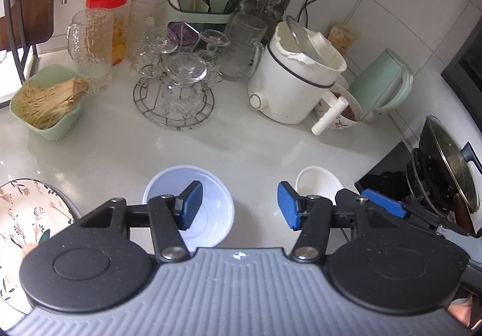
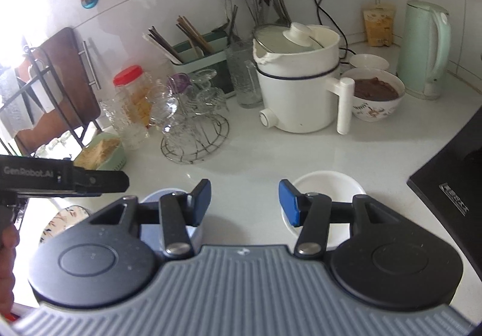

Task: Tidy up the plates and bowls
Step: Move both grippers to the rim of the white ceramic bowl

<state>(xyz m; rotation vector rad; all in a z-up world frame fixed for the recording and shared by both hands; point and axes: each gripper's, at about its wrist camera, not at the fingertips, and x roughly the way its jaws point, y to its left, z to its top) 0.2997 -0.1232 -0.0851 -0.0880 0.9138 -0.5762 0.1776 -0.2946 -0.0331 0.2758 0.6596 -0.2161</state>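
A pale blue bowl (image 1: 192, 209) sat on the counter (image 1: 241, 152) under the left gripper's (image 1: 238, 203) left finger. A small white bowl (image 1: 316, 185) lay just past its right finger, and a floral plate (image 1: 27, 215) lay at its far left. The left gripper hung released, jaws wide, holding nothing. The right gripper (image 2: 244, 200) was likewise spread and empty, the white bowl (image 2: 325, 188) beneath its right finger. Beyond both stood a white cooker (image 2: 301, 89) and a rack of glasses (image 1: 174, 95).
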